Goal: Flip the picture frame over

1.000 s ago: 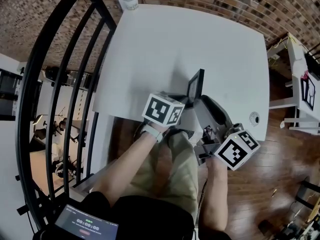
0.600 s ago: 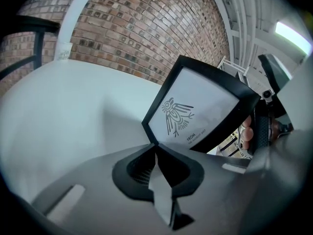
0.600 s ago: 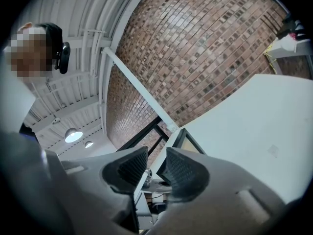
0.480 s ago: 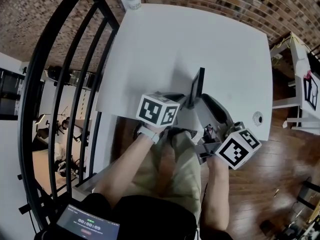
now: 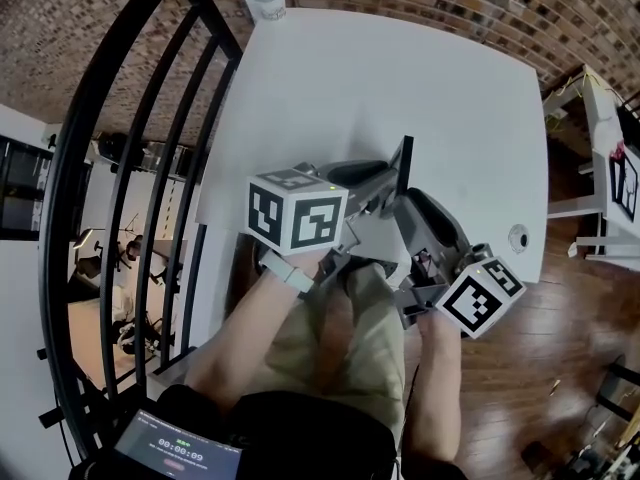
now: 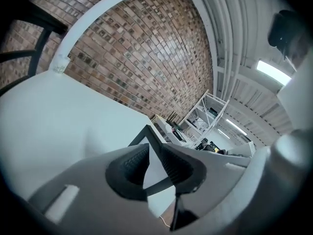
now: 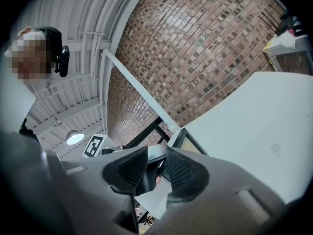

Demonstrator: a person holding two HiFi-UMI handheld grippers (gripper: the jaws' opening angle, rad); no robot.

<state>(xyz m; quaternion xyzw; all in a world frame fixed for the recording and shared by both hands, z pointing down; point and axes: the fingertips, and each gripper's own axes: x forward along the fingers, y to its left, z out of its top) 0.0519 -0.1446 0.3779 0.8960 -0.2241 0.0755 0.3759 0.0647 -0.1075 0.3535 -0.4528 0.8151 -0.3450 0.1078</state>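
Picture frame (image 5: 401, 173) stood on edge at centre of the head view, near the front rim of the white table (image 5: 330, 78). Left gripper (image 5: 385, 186) jaws were spread, just been opening, with the frame corner showing in the gap, not pinched. Right gripper (image 5: 410, 213) jaws were apart too. Its tips were cut off by the frame, so contact was unclear.

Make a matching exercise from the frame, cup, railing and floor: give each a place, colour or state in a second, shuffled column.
1. frame
2. cup
3. railing
4. floor

A. brown wood
B. standing on edge, near the table's near side
C. black, left of the table
D. at the table's far edge

Pairs: 1-B, 2-D, 3-C, 4-A
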